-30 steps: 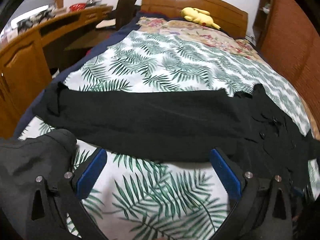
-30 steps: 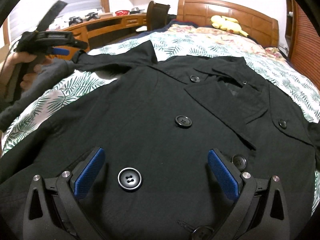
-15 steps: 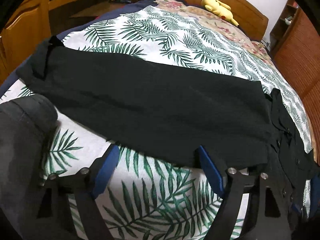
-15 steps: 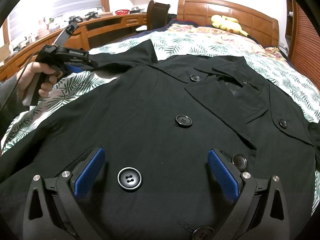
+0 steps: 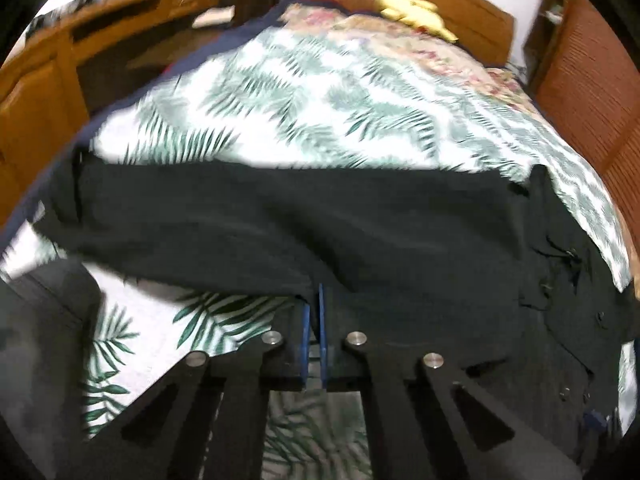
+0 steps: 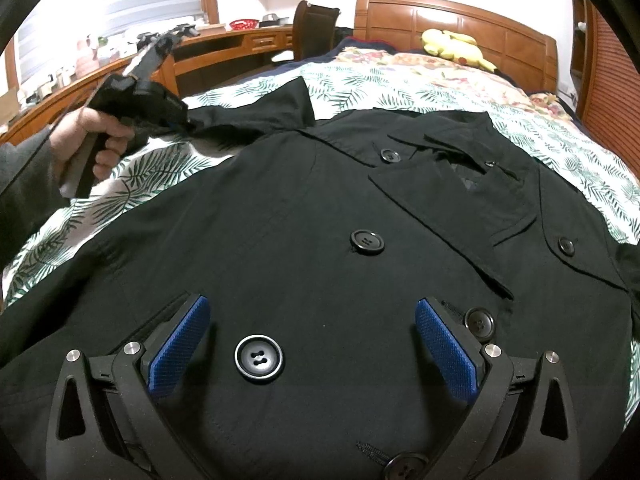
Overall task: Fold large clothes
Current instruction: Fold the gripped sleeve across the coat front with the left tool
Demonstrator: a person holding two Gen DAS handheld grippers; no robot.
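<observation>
A black double-breasted coat [image 6: 320,200] lies face up on the bed, with its sleeve [image 5: 280,220] stretched out to the left. My left gripper [image 5: 314,312] has its jaws closing tight, the blue pads together and pinching the sleeve's near edge, which tents up at the grip. In the right wrist view a hand [image 6: 92,144] holds that left gripper [image 6: 182,120] at the sleeve [image 6: 260,116]. My right gripper [image 6: 312,344] hovers open over the coat's front. A large button [image 6: 259,357] lies between its fingers, and the pads touch no cloth.
A palm-leaf bedspread [image 5: 320,100] covers the bed. A yellow plush toy [image 6: 452,50] rests by the wooden headboard [image 6: 460,12]. A curved wooden desk [image 6: 224,46] and a chair [image 6: 316,28] stand to the left. A slatted wooden door [image 5: 592,80] stands to the right.
My left gripper came down to the sleeve's near edge and went from wide open to shut on it, lifting the cloth slightly. The right gripper has not moved.
</observation>
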